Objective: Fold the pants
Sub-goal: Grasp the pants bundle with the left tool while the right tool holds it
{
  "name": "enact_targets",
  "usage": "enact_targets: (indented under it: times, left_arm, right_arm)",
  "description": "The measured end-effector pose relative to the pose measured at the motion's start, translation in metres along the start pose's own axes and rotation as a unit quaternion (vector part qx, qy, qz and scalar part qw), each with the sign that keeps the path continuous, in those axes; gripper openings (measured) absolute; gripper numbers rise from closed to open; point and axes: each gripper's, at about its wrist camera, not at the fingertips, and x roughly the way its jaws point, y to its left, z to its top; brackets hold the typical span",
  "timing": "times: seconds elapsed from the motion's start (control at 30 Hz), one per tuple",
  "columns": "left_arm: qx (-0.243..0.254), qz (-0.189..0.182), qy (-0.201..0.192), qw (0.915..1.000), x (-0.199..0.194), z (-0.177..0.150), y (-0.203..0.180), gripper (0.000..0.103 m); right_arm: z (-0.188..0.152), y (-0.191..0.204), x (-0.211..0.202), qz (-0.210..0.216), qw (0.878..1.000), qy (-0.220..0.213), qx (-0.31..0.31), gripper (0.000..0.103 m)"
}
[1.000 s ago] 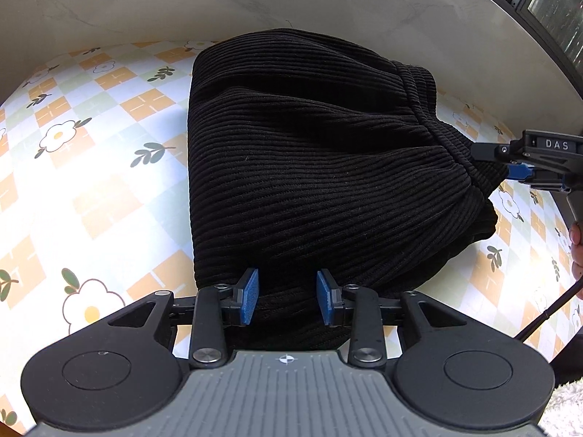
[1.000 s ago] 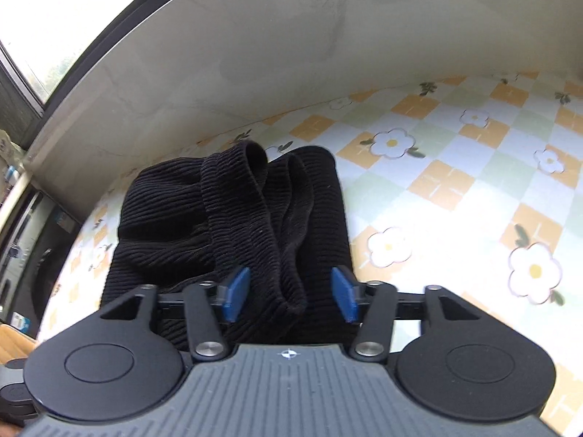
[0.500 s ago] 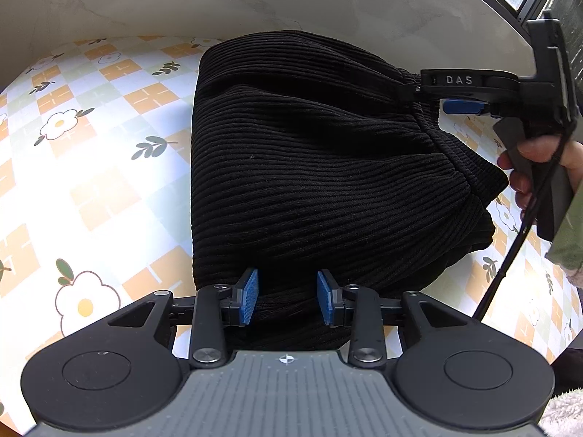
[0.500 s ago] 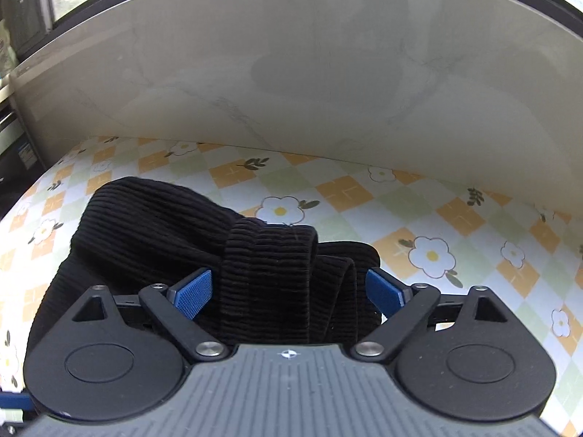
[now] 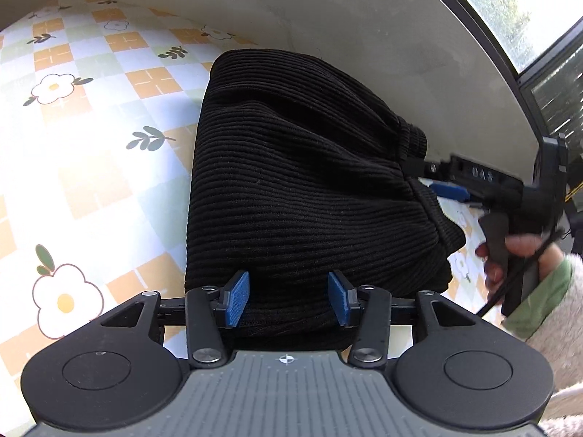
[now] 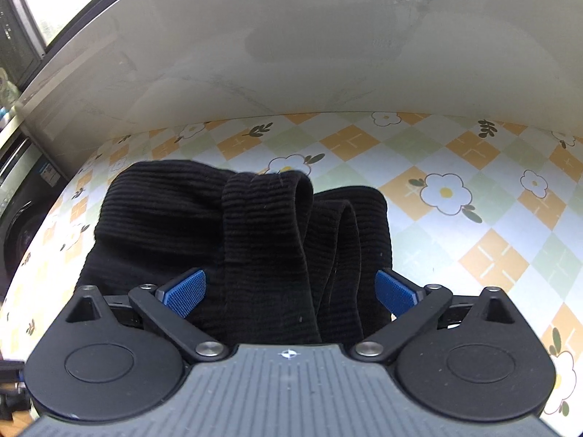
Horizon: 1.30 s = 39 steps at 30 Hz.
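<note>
The black ribbed pants [image 5: 298, 189] lie folded in a compact bundle on the flowered tablecloth [image 5: 83, 167]. My left gripper [image 5: 288, 303] is open, its blue pads on either side of the bundle's near edge, with cloth between them. My right gripper [image 6: 289, 291] is wide open over the waistband end of the pants [image 6: 255, 225], where thick folds stand up between the pads. The right gripper also shows in the left wrist view [image 5: 448, 189], at the bundle's right end, held by a hand.
A pale marble wall [image 6: 291, 54] runs close behind the table. A window [image 5: 510, 18] is at the upper right of the left wrist view. Tablecloth lies bare left of the bundle [image 5: 73, 218] and right of it [image 6: 473, 218].
My right gripper has opened wider and dropped lower against the waistband end. My left gripper has opened a little and the view has shifted left.
</note>
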Motion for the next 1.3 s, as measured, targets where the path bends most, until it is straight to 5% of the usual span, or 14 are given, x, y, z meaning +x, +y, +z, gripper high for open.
enact_targets:
  times: [0.2, 0.37, 0.53, 0.93, 1.03, 1.3]
  left_arm:
    - [-0.027, -0.032, 0.025, 0.9988, -0.003, 0.026, 0.005, 0.065]
    - [-0.002, -0.048, 0.003, 0.9988, -0.013, 0.047, 0.002, 0.089]
    - [-0.001, -0.012, -0.033, 0.9994, 0.007, 0.07, 0.007, 0.092]
    - [0.023, 0.046, -0.02, 0.9985, 0.071, 0.085, 0.011, 0.103]
    - [0.011, 0.043, 0.006, 0.999, 0.081, 0.083, 0.019, 0.103]
    - [0.032, 0.038, -0.007, 0.9988, 0.082, 0.073, 0.022, 0.103]
  right_arm:
    - [-0.027, -0.011, 0.001, -0.001, 1.0, 0.019, 0.022, 0.102]
    - [-0.035, -0.023, 0.006, 0.016, 0.998, 0.009, 0.054, 0.103]
    - [-0.035, -0.028, 0.011, 0.026, 0.998, 0.007, 0.049, 0.103]
    - [-0.04, -0.038, 0.015, 0.044, 0.997, 0.01, 0.061, 0.103]
    - [-0.041, -0.041, 0.015, 0.048, 0.997, 0.01, 0.066, 0.103]
    - [-0.044, -0.047, 0.018, 0.061, 0.995, 0.014, 0.082, 0.103]
